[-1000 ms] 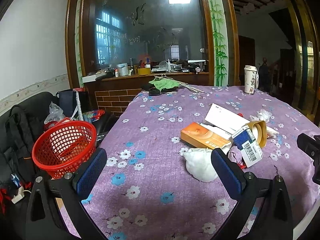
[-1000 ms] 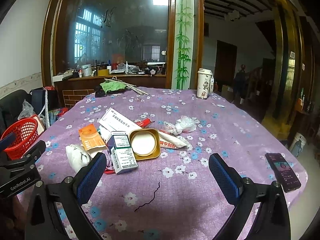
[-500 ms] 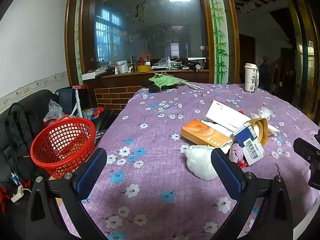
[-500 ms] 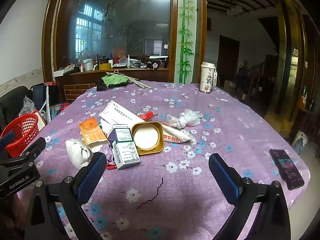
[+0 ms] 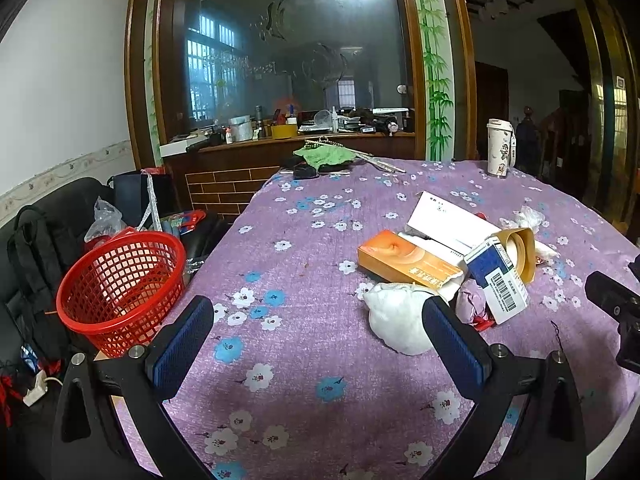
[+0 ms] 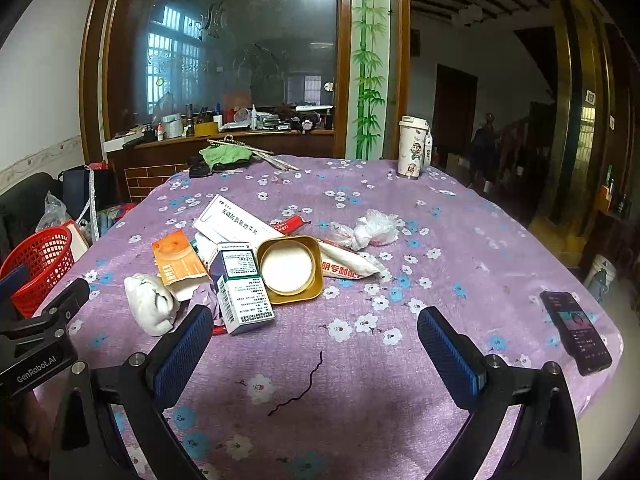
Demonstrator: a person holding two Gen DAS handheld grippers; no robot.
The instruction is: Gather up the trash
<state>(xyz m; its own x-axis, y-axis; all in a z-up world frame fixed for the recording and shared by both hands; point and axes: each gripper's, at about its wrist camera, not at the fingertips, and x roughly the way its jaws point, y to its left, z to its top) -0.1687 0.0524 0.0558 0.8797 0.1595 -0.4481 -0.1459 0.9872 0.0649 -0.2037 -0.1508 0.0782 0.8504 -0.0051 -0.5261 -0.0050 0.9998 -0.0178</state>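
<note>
A pile of trash lies on the purple flowered tablecloth (image 6: 460, 248): a crumpled white tissue (image 5: 396, 320) (image 6: 148, 304), an orange box (image 5: 408, 258) (image 6: 176, 258), a blue-and-white medicine box (image 5: 498, 276) (image 6: 242, 288), a gold tin lid (image 6: 290, 268), a white flat box (image 6: 236, 220) and a crumpled plastic wrapper (image 6: 374, 228). A red mesh basket (image 5: 120, 284) (image 6: 38, 264) stands off the table's left edge. My left gripper (image 5: 316, 344) is open and empty, just short of the tissue. My right gripper (image 6: 314, 354) is open and empty, in front of the pile.
A black phone (image 6: 576, 330) lies near the table's right edge. A white tumbler (image 6: 412, 148) and a green cloth (image 6: 226, 156) sit at the far side. A dark thread (image 6: 308, 380) lies on the cloth. Bags and a black backpack (image 5: 36, 264) crowd the sofa at left.
Both grippers have moved slightly forward and lower toward the trash pile; the pile looks a little nearer. Nothing was grasped or moved.
</note>
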